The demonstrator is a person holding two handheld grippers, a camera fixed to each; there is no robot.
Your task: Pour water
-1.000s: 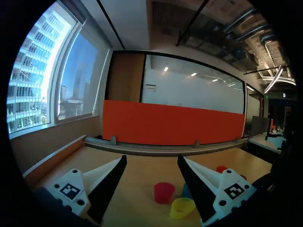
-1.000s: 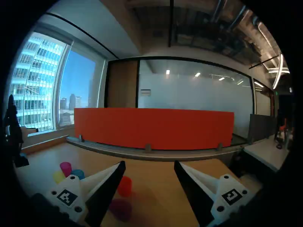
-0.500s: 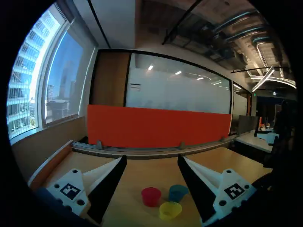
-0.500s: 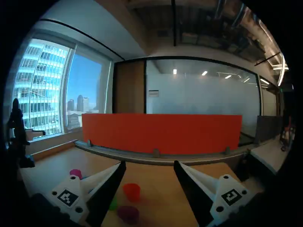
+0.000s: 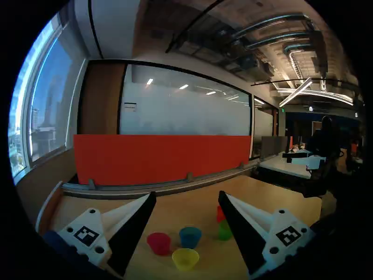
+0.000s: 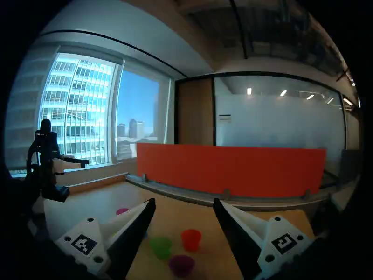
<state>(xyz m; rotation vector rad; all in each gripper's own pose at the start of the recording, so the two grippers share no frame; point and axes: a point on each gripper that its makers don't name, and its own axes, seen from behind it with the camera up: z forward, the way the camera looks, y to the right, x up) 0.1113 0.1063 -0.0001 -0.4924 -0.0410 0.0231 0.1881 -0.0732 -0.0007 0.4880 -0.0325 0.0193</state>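
In the left gripper view, the left gripper [image 5: 186,196] is released, its fingers spread wide with nothing between them, above a wooden table [image 5: 279,196] where a pink cup [image 5: 159,243], a blue cup [image 5: 190,236] and a yellow cup [image 5: 185,259] stand close together between the fingers; a green cup [image 5: 224,230] and a red cup [image 5: 220,213] sit just beside the right-hand finger, the red one partly hidden by it. In the right gripper view, the right gripper [image 6: 183,201] is likewise released and holds nothing. Here the green cup [image 6: 161,247], red cup [image 6: 190,240] and a purple cup [image 6: 181,265] stand on the table between its fingers, and the pink cup [image 6: 122,211] peeks out beside the left-hand finger.
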